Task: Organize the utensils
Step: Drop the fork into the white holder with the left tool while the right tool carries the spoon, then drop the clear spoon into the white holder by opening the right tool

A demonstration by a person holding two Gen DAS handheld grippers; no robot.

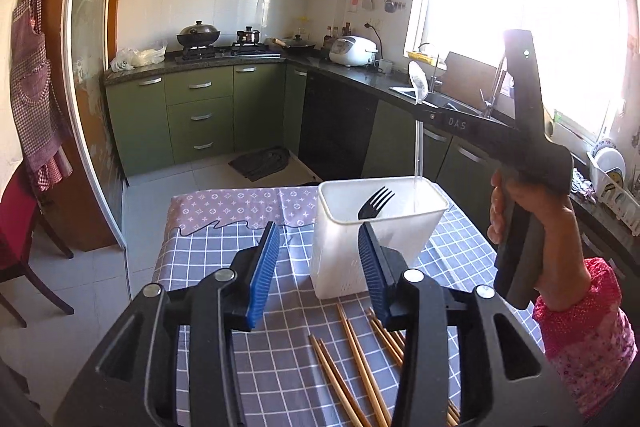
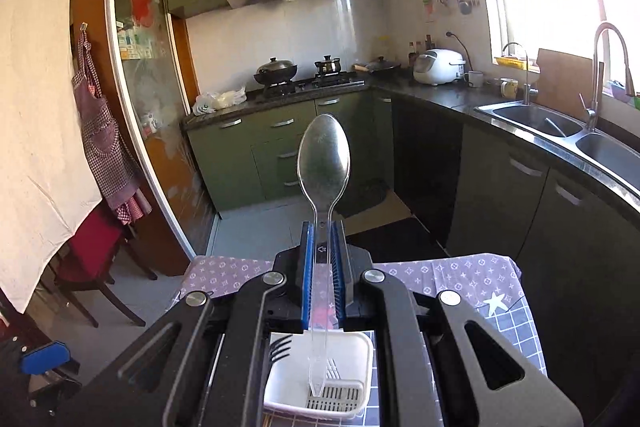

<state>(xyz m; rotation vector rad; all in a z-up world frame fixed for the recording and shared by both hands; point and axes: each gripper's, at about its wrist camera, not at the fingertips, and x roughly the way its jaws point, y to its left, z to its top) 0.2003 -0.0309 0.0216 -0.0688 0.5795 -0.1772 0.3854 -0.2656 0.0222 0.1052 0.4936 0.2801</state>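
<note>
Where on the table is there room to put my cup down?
The checked cloth left of the white holder is bare, out to the table's left edge and back to the purple star cloth. It is crowded near the front, where chopsticks lie. The holder already has a black fork.

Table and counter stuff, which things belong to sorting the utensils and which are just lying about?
Job: clear spoon clamped in right gripper, white holder, black fork, chopsticks, open left gripper.
Lying about: rice cooker, wok, apron.
</note>
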